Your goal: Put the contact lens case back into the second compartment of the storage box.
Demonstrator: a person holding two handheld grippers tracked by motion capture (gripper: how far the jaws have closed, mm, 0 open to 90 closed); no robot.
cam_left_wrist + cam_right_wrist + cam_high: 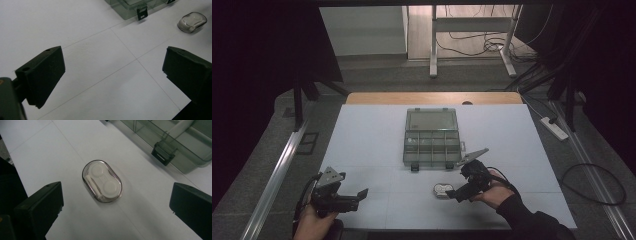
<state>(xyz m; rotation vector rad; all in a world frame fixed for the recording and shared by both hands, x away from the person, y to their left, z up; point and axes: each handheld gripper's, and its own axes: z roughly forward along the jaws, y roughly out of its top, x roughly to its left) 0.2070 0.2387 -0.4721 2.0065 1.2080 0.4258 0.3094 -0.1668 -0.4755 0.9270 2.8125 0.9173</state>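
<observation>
Two grippers work over a white table [377, 145], the largest thing in the high view. Near its middle stands a clear grey organiser box [432, 138] with its lid thrown back, its base split into small compartments and two dark latches on its near edge.

Next in size, the right gripper [455, 194] sits just beside a small contact lens case [442, 189], on the table a little in front of the box. Its jaws are spread wide and hold nothing; in the right gripper view the case [102, 181] lies between and ahead of them, untouched. The left gripper [362, 194] hovers at the table's near left, well apart from the case, its jaws likewise wide open and empty over bare surface.

Smallest is the case itself: an oval shell of clear, smoky plastic with rounded ends, enclosing a white insert with two round cups joined side by side. It lies flat, near the box's front latch [163, 152].
</observation>
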